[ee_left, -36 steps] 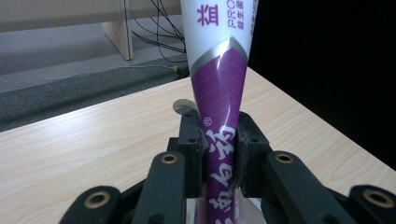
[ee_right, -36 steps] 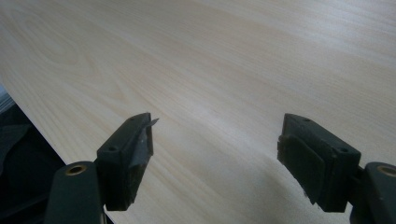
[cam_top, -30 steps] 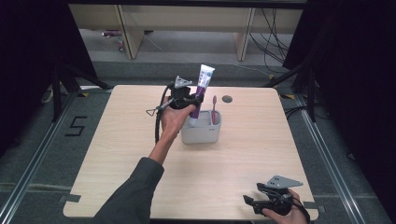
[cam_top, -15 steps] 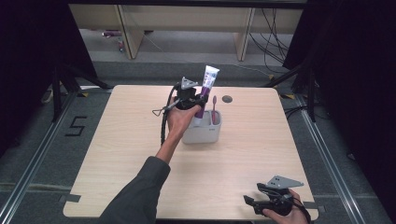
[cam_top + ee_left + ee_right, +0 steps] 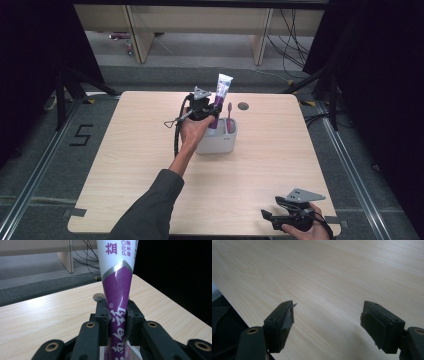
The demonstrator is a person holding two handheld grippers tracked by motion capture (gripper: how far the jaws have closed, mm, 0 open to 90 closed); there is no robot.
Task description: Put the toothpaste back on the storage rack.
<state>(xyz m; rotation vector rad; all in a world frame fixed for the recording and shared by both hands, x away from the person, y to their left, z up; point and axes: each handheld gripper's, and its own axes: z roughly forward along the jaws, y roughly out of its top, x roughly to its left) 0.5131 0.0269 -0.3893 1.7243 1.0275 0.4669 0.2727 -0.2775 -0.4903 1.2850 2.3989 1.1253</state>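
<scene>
A purple and white toothpaste tube [image 5: 221, 92] [image 5: 117, 295] stands upright with its lower end in a grey rectangular holder [image 5: 220, 141] near the table's far middle. My left gripper [image 5: 209, 111] [image 5: 117, 315] is shut on the tube's purple part, just above the holder. A pink toothbrush [image 5: 229, 117] stands in the same holder, to the right of the tube. My right gripper [image 5: 270, 220] [image 5: 328, 322] rests at the table's near right edge, jaws wide open over bare wood, nothing between them.
The light wooden table [image 5: 140, 165] has a round cable hole [image 5: 243, 106] behind the holder. Black curtains flank both sides. Wooden shelf legs and loose cables [image 5: 295, 45] lie on the grey floor beyond the far edge.
My left gripper has lifted slightly and shifted a little to the right with the tube, above the holder. The right gripper has stayed put.
</scene>
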